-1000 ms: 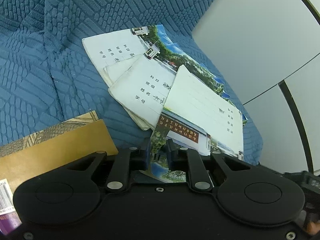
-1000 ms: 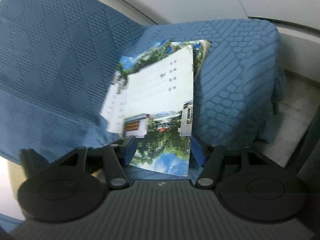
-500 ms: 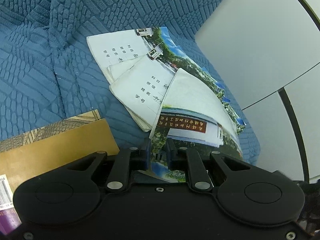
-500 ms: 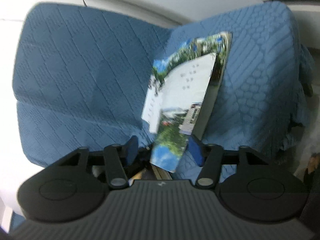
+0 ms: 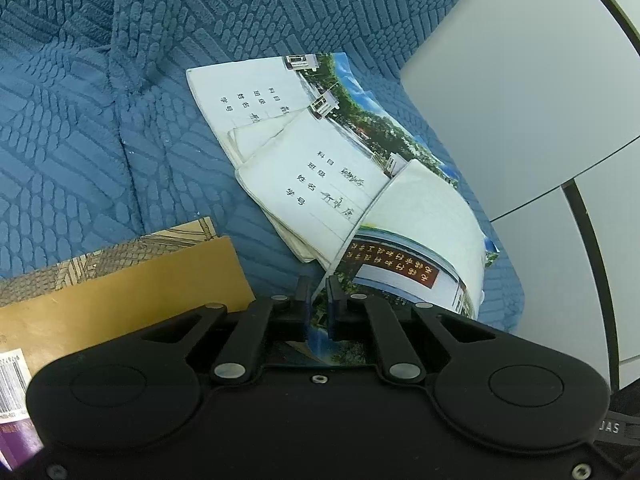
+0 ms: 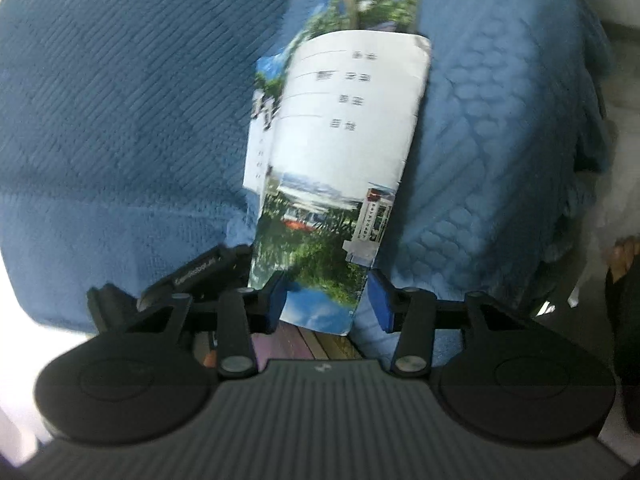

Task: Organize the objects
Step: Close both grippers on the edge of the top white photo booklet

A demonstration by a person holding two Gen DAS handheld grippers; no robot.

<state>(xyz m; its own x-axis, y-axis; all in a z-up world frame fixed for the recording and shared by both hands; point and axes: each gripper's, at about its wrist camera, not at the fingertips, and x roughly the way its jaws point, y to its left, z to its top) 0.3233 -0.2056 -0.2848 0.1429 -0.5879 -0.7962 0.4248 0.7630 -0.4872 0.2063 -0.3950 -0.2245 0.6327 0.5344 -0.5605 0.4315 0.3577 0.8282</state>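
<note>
Glossy curled notebook pinched at corner by closing left gripper; right gripper fingers spread around it, pads apart. Quilted blue cover beneath.

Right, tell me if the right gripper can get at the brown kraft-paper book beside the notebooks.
Probably not yet: the curled photo-cover notebook stands between the right gripper fingers, and the brown kraft-paper book lies beyond the left gripper.

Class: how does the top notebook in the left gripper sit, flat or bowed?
Bowed: the top notebook arches upward where the left gripper pinches its corner.
</note>
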